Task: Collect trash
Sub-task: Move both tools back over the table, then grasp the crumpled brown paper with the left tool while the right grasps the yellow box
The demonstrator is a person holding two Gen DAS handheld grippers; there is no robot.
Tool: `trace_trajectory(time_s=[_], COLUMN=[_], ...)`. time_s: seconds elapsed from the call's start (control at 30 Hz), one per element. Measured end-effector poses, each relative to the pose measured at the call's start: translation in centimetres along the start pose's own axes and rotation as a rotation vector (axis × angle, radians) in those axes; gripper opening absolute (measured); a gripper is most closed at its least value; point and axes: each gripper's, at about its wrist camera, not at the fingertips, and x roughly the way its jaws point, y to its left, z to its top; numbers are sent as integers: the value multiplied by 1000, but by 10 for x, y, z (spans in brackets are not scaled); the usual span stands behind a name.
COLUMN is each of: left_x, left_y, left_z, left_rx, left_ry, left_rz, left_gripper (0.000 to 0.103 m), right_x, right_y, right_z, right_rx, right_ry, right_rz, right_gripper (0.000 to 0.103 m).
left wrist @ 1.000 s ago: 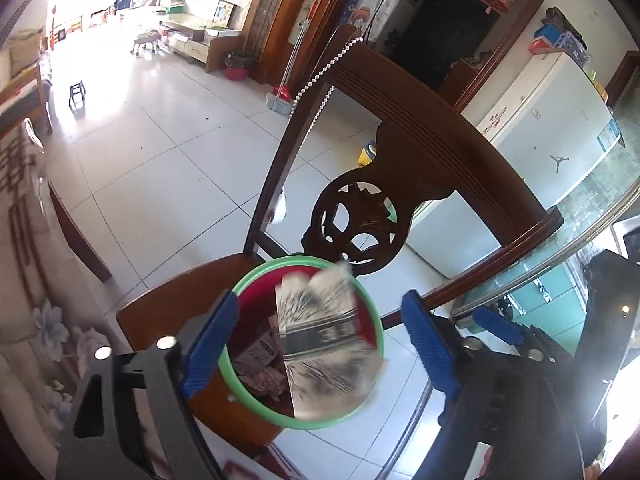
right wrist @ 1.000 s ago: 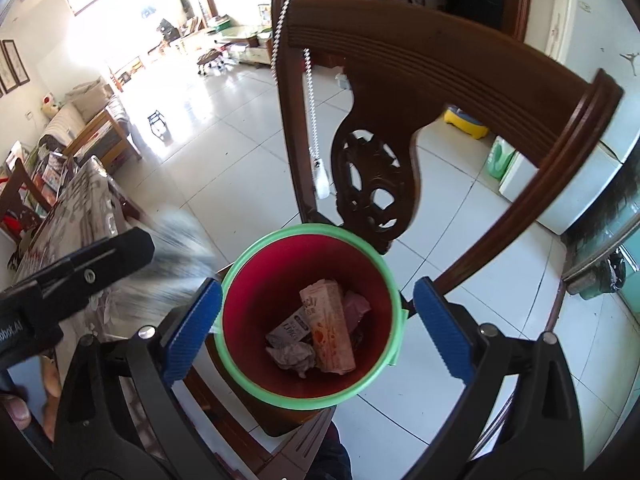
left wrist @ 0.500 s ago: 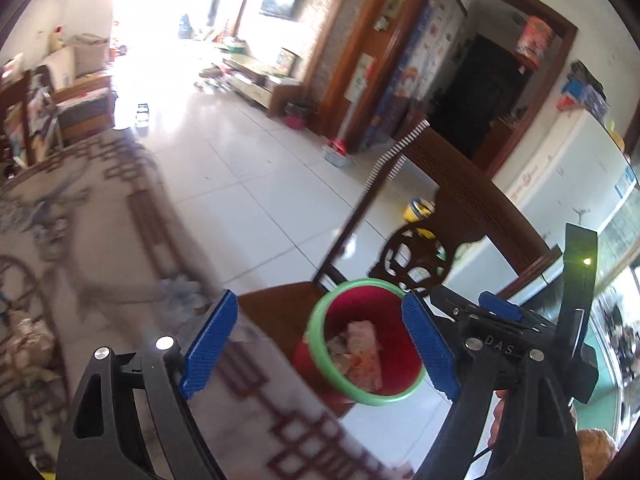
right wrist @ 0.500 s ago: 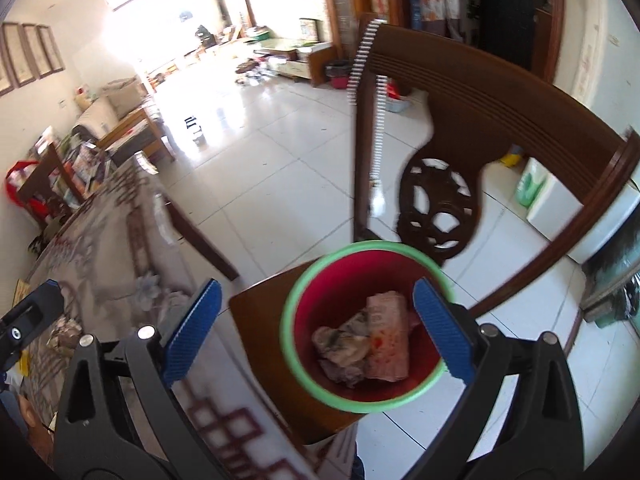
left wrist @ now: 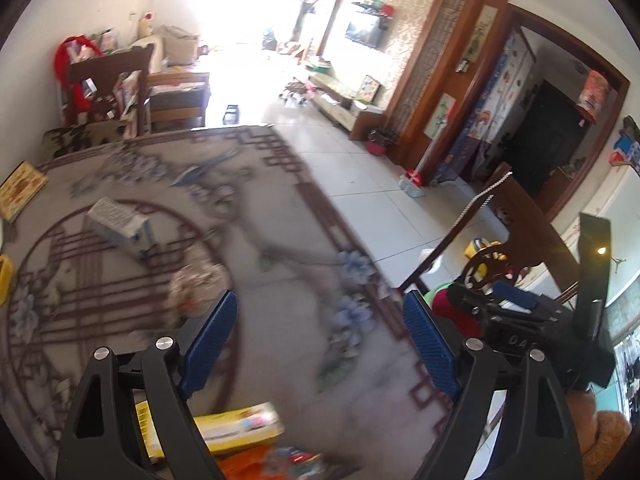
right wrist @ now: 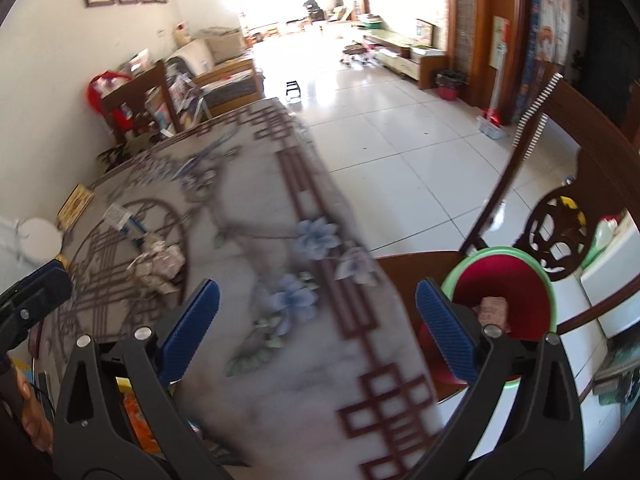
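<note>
A red bin with a green rim point(right wrist: 508, 292) stands on a wooden chair seat point(right wrist: 416, 268) beside the table and holds trash, a pinkish carton point(right wrist: 493, 309) showing. It peeks out in the left wrist view point(left wrist: 448, 304) behind the right gripper. On the patterned tablecloth lie a crumpled paper ball point(left wrist: 198, 286) point(right wrist: 158, 266) and a small white and blue carton point(left wrist: 118, 226) point(right wrist: 126, 222). My left gripper point(left wrist: 320, 344) is open and empty above the table, just short of the paper ball. My right gripper point(right wrist: 318, 326) is open and empty over the table edge.
The table point(left wrist: 280, 240) carries a yellow box point(left wrist: 236, 426) and orange wrappers point(left wrist: 260, 462) at its near edge, and a gold-framed item point(left wrist: 20, 190) at far left. The carved chair back point(right wrist: 560, 216) rises beside the bin. Tiled floor point(right wrist: 400, 140) lies beyond.
A printed paper held over the bin by my left gripper a second ago is gone from it. Both grippers have swung left from above the bin to over the table.
</note>
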Motion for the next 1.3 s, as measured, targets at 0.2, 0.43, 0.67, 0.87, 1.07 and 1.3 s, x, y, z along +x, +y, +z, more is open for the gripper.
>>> trace_trajectory(time_s=[0.2, 0.43, 0.67, 0.87, 1.07, 1.3], left_x=[-25, -37, -10, 22, 29, -3], left_y=[84, 171, 189, 194, 204, 208], left_z=[-34, -91, -131, -140, -132, -111], left_rx=[-55, -110, -71, -71, -132, -165], left_ry=[24, 197, 355, 403, 387, 233], left_rz=[119, 206, 171, 161, 132, 176], left_gripper=[83, 84, 85, 80, 30, 25], right_x=[0, 8, 9, 2, 0, 18], right_y=[73, 114, 138, 148, 148, 167], right_z=[-17, -40, -55, -66, -70, -60], right_rx=[-196, -249, -225, -229, -225, -274], right_ry=[53, 135, 170, 174, 182, 227], right_rz=[49, 121, 135, 113, 91, 134], right_gripper=[97, 98, 98, 98, 98, 98])
